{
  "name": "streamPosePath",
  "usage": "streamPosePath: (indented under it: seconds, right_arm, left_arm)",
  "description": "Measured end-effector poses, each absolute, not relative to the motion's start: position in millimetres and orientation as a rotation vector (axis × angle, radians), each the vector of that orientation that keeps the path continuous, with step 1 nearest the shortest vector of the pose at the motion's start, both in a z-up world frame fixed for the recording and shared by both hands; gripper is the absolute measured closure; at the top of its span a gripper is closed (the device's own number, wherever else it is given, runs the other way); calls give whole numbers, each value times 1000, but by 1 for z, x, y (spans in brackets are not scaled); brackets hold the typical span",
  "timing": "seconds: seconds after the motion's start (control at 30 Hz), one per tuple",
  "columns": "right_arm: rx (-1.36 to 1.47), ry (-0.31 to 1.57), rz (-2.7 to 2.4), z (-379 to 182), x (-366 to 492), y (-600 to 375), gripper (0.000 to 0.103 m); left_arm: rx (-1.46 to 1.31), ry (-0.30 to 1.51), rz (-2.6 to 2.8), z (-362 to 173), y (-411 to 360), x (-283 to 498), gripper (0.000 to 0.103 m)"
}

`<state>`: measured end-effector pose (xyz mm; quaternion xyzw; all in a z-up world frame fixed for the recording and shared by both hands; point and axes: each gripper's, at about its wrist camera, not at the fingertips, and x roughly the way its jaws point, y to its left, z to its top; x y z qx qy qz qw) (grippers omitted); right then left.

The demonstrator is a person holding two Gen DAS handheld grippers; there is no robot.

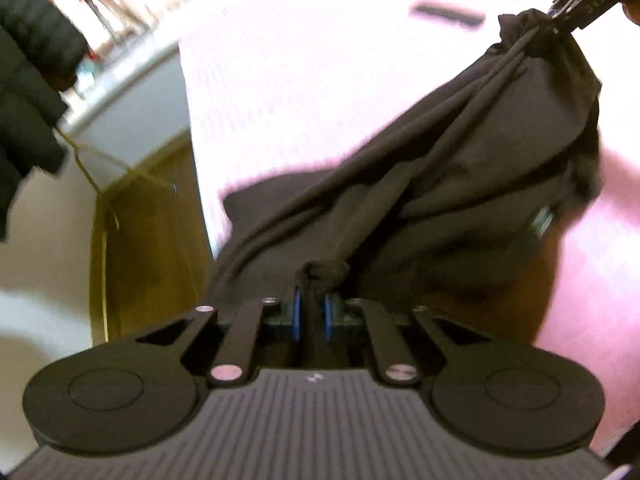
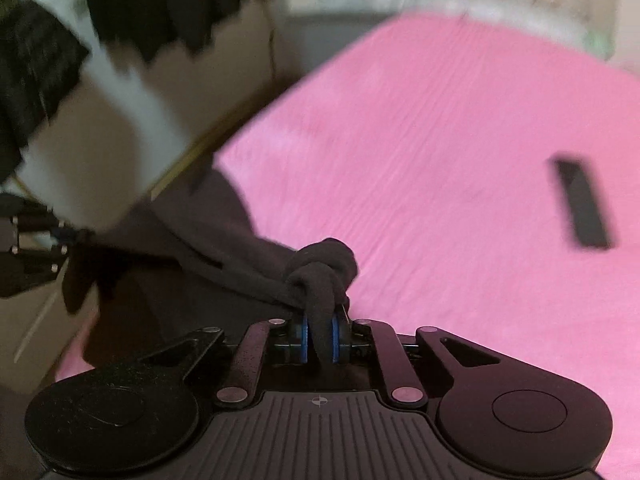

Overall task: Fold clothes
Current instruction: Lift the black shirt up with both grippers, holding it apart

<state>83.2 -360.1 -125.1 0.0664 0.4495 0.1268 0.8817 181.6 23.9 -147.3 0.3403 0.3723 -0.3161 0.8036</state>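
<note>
Dark garment (image 1: 460, 168) hangs stretched between both grippers above the pink bed (image 2: 440, 152). Its long axis runs from the left gripper (image 1: 313, 316) at lower centre, clamped on a bunched corner, to the right gripper (image 1: 560, 24) at upper right, pinching the other end. Folding next probably means bringing these ends together.

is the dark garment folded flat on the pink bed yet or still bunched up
Bunched, not folded: the dark garment hangs in creases, stretched between the left hand-held gripper and right hand-held gripper.
</note>
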Motion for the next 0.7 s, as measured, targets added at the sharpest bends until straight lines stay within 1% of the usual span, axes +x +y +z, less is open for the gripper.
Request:
streamPosePath:
  seconds: [0.1, 0.17, 0.27, 0.4, 0.5, 0.6, 0.7]
  right_arm:
    - [152, 837, 195, -69, 28, -408, 95]
    - [163, 793, 127, -44, -19, -452, 95]
    - [196, 740, 17, -15, -94, -525, 95]
    - [237, 685, -127, 15, -200, -630, 95]
    - [212, 658, -234, 42, -279, -693, 95]
    - [199, 631, -367, 70, -356, -739, 95]
    - [206, 596, -505, 91, -421, -768, 95]
  left_arm:
    - [719, 699, -749, -89, -15, 142, 96]
    - [720, 640, -806, -57, -51, 109, 96]
    - [686, 601, -902, -27, -107, 57, 96]
    - [600, 619, -1011, -13, -195, -6, 96]
    - [549, 640, -1121, -9, -262, -47, 96]
    - [543, 637, -1289, -3, -323, -90, 96]
    - [555, 613, -1471, 2, -369, -127, 96]
